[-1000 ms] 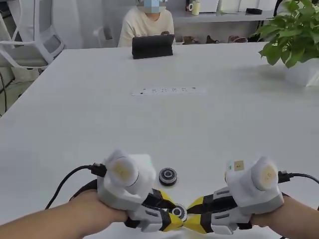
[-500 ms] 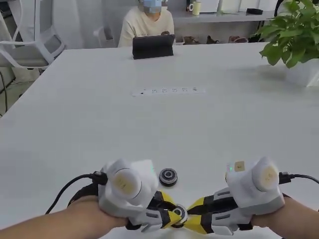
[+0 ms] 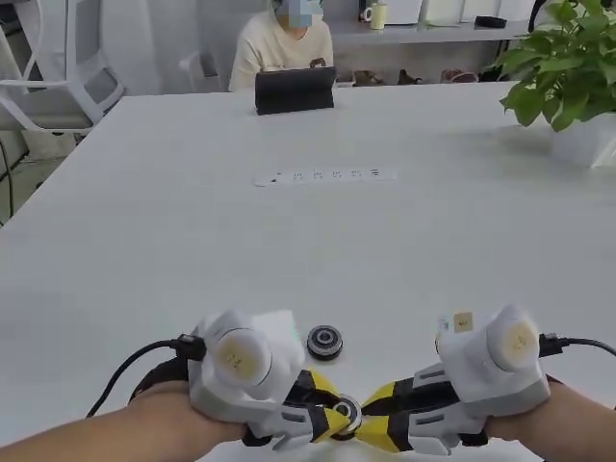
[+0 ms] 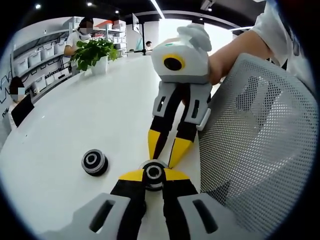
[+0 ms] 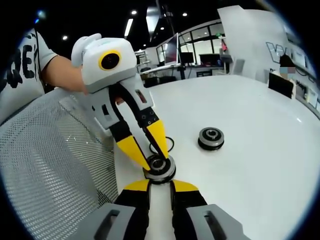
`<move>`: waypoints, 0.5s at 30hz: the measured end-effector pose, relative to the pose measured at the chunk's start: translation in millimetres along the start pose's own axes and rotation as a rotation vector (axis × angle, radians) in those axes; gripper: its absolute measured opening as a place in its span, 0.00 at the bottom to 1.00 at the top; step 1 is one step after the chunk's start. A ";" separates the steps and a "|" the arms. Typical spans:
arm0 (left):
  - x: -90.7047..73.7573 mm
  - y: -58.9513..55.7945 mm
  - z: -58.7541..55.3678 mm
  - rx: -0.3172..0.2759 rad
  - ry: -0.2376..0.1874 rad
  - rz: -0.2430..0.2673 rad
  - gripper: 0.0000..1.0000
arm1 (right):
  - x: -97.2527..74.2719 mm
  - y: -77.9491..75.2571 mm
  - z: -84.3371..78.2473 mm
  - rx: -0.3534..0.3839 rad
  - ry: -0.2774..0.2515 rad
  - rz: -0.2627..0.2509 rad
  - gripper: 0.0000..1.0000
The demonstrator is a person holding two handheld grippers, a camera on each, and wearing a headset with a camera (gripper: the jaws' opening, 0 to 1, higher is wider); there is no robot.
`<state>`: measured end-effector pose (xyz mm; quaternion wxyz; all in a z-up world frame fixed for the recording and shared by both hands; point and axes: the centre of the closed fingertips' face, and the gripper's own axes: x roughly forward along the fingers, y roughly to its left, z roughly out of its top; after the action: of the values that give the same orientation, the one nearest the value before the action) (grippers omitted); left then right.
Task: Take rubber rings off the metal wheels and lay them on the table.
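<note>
1. The left gripper [image 4: 153, 176] is clamped on a metal wheel [image 4: 153, 171] at the near edge of the table [image 3: 192, 241].
2. The right gripper [image 5: 160, 186] touches the wheel's rim with its fingers narrowly apart (grip unclear).
3. A second wheel [image 3: 324, 342] lies just beyond, apart.

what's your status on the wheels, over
Left gripper shut on small metal wheel with black rubber ring. Right gripper at same wheel, grip unclear. Second ringed wheel beside, untouched. Nothing in the way.

The broad white surface [image 3: 192, 241] is smooth, faintly glossy. The small round metal wheel [image 5: 159, 166] gleams, its black rubber ring [image 5: 172, 171] duller. The left gripper [image 5: 153, 157] and right gripper [image 5: 160, 187] wear smooth white plastic (jaws matt).
</note>
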<state>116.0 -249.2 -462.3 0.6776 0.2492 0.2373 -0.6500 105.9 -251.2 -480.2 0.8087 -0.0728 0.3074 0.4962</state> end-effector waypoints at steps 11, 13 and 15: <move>0.2 0.5 -0.2 0.000 -0.001 0.002 0.07 | -1.2 -1.4 -1.0 0.028 -0.003 0.001 0.09; 0.2 0.5 -0.2 -0.001 -0.001 0.002 0.07 | -0.7 -4.3 -1.9 0.039 0.001 -0.012 0.00; 0.1 0.7 -0.4 -0.002 -0.001 0.003 0.07 | -0.7 -4.8 -2.4 0.057 -0.001 -0.007 0.00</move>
<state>116.7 -249.0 -462.6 0.6789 0.2485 0.2372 -0.6489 108.7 -255.1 -482.6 0.8122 -0.0505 0.3209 0.4845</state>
